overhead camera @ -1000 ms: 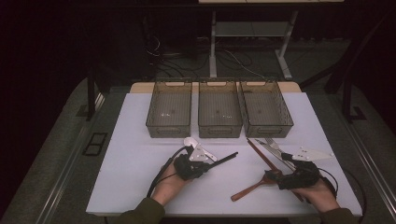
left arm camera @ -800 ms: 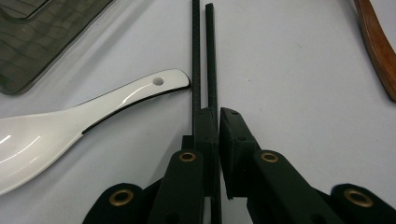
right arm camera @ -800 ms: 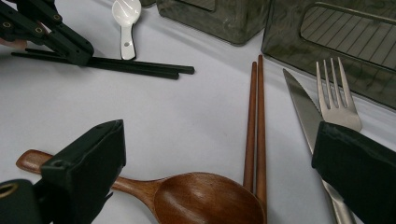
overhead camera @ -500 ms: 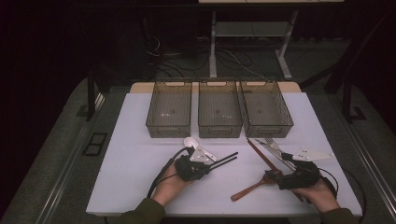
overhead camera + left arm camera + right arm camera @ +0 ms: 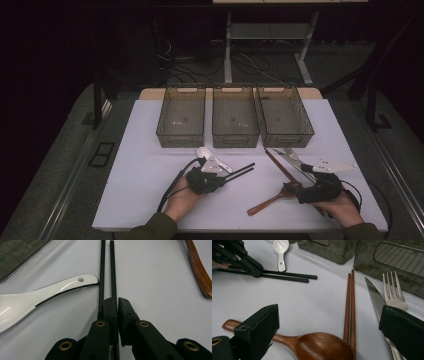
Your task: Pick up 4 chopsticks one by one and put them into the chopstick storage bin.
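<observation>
On the smooth white table point(image 5: 140, 165), three see-through smoky plastic bins point(image 5: 181, 121) stood side by side along the far edge, each a ribbed rectangular box with a handle slot. Nearest the left, a glossy white ceramic spoon point(image 5: 37, 296) with a hole in its flat handle lay in front of the left bin, its handle tip just beside the black chopsticks point(image 5: 107, 277). Those were two thin, square-edged matte sticks lying nearly parallel on the table and pointing toward the middle of it. The left gripper point(image 5: 117, 307) was clamped on one of these sticks, its black jaws almost together with the stick pinched between the pads, while the other stick lay just outside the left jaw. A broad bare stretch of table lay open to the left of this hand and in front of the bins. Further right lay a dark, polished wooden spoon point(image 5: 317, 346) with a rounded bowl, a pair of slim brown wooden chopsticks point(image 5: 350, 305) touching its bowl, then a steel knife point(image 5: 374, 298) with a serrated edge and a steel fork point(image 5: 394, 293), close below the right bin. The right gripper point(image 5: 329, 332) stood with jaws wide apart, astride the wooden spoon's bowl, gripping nothing.
</observation>
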Action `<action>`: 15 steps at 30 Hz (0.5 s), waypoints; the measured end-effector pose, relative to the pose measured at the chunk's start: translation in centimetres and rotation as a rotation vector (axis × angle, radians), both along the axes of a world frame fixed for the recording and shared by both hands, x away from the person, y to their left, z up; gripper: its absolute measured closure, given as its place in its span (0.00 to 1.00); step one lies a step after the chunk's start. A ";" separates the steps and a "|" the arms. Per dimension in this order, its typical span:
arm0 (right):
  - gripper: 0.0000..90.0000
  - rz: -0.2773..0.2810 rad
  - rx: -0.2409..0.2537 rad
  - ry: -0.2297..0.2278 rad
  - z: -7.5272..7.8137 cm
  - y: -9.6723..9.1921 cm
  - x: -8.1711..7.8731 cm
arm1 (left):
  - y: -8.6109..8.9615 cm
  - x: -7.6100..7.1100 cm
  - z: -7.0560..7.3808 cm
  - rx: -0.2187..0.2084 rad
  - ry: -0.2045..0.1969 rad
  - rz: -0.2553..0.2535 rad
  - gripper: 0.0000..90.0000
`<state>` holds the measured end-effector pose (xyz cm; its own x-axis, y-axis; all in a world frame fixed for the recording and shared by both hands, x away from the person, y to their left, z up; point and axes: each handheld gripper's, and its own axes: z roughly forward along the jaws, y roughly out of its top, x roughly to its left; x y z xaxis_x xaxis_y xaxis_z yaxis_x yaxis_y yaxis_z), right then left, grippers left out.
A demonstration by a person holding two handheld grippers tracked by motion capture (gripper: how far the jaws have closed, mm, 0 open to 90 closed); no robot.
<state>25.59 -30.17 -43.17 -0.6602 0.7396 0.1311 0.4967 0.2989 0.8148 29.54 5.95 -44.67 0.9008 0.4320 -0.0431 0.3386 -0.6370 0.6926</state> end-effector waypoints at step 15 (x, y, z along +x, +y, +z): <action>0.04 0.031 -0.002 0.018 -0.5 0.7 0.1 | 0.6 -0.1 0.8 -0.029 0.029 -0.019 0.95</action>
<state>25.65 -29.44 -43.63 -0.6804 0.7189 0.1421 0.5018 0.3157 0.8053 29.39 6.55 -43.87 0.9072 0.4127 -0.0813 0.3464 -0.6234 0.7010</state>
